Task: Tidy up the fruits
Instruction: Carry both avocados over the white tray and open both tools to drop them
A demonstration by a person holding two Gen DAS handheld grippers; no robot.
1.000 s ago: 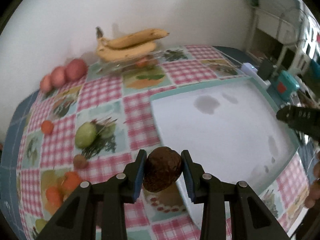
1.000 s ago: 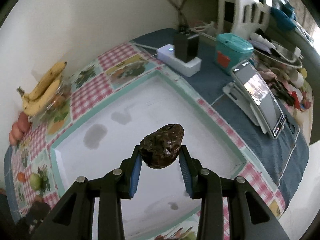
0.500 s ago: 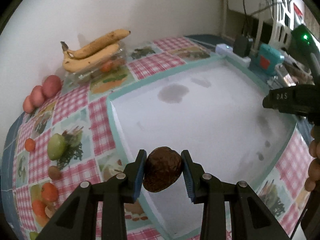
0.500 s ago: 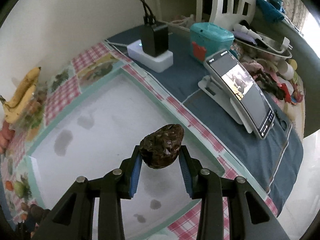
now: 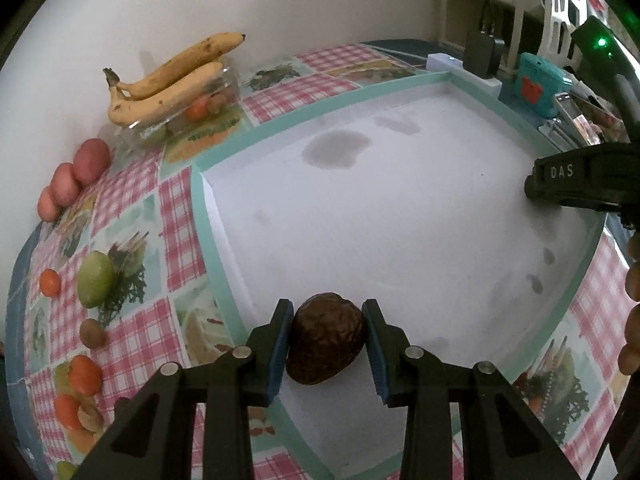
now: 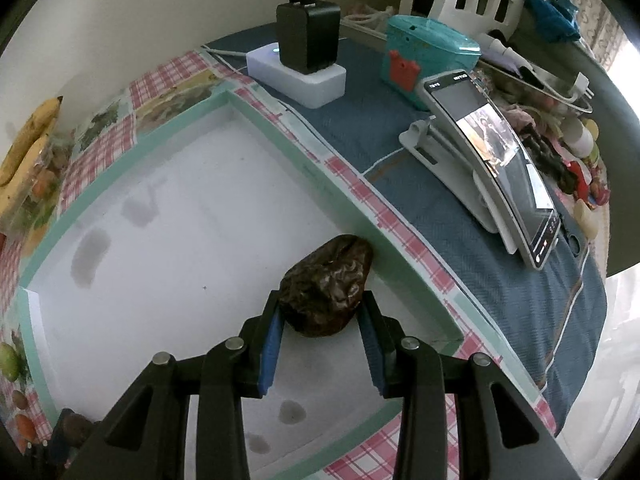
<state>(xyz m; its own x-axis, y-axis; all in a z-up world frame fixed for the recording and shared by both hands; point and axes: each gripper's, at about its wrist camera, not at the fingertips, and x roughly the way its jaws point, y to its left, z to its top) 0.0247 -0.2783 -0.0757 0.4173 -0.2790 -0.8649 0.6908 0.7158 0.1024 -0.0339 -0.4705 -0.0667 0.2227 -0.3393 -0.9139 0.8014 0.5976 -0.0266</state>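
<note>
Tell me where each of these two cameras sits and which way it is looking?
Left wrist: rides the left gripper, looking along it over the white tray toward the bananas; it holds a dark wrinkled fruit.
Right wrist: rides the right gripper, facing the tray's far corner, charger and phone; it holds another dark fruit.
Shared: tray, bananas.

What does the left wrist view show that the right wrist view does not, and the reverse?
Only the left wrist view shows the left gripper shut on a dark wrinkled fruit, three red fruits by the wall, and a small orange fruit.

Only the right wrist view shows the right gripper around its own dark fruit, jaws seemingly loosened, and the phone on a stand.

Both show the white tray, bananas, green fruit, charger, and teal box.
</note>
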